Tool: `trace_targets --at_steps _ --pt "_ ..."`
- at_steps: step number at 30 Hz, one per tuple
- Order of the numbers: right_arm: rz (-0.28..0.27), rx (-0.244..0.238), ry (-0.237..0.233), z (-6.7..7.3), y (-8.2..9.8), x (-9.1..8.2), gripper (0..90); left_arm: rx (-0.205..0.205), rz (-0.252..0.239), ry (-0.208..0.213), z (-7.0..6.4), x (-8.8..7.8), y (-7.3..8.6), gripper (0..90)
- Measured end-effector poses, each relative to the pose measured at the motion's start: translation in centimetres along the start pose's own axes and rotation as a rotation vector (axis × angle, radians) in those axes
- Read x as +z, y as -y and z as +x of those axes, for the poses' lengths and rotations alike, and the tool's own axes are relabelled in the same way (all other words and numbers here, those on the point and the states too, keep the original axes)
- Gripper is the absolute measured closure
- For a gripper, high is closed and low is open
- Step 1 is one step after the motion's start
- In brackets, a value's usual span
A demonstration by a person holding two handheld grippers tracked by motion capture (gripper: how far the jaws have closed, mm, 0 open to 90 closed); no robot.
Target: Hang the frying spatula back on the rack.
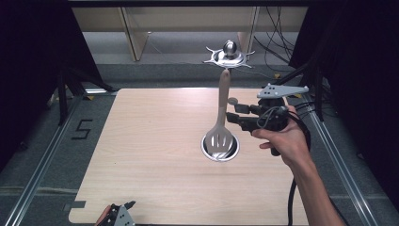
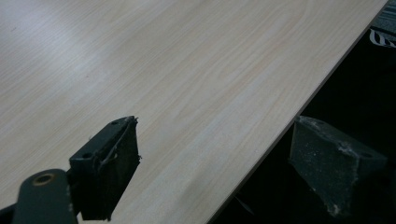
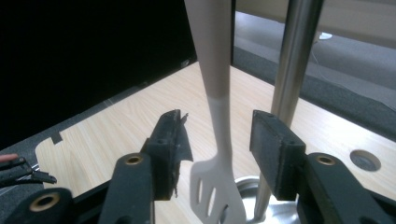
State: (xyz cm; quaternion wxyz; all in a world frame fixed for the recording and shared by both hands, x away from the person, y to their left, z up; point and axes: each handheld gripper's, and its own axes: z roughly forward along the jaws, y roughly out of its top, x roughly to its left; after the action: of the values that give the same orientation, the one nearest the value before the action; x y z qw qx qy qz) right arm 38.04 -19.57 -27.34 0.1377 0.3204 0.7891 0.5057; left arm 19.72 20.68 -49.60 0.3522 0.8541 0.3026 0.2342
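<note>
Right gripper (image 3: 217,140) jaws apart, I see beige-and-white slotted plastic spatula (image 3: 218,116) hanging between pads, untouched; left gripper (image 2: 215,158) open at pale wooden table (image 2: 187,70) edge.

Spatula (image 1: 220,123) betw. right hand-held gripper (image 3: 217,137) jaws

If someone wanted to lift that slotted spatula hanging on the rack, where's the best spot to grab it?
Probably the slim handle of the slotted spatula, above the wide blade. It hangs upright, so come in level from the side, as the right hand-held gripper stands now, open jaws either side, clear of the steel post.
</note>
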Motion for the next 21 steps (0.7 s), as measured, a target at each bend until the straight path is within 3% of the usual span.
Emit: trace_targets --at_steps 1,3,6,15,20,21 --pt "-0.008 0.019 0.011 0.1 0.3 -0.1 53.2 0.001 -0.002 -0.011 0.0 0.0 0.0 14.9" --pt "-0.004 -0.005 0.010 -0.1 0.6 -0.3 52.8 0.017 -0.025 0.000 0.1 0.1 -0.1 14.9" --pt "-0.011 0.000 0.014 -0.1 1.3 -0.5 50.5 0.028 -0.015 -0.017 0.2 0.1 -0.1 14.9" --pt "0.007 0.004 0.049 -0.7 3.4 -0.6 49.6 0.023 -0.016 -0.008 0.3 0.0 -0.1 14.9" --pt "0.006 0.010 0.070 -1.2 5.0 -0.6 48.0 0.015 -0.033 0.000 0.2 0.1 0.0 14.9" --pt "0.002 0.002 0.071 -1.3 5.2 -0.5 48.0 -0.018 -0.019 -0.005 0.0 0.0 0.1 14.9"
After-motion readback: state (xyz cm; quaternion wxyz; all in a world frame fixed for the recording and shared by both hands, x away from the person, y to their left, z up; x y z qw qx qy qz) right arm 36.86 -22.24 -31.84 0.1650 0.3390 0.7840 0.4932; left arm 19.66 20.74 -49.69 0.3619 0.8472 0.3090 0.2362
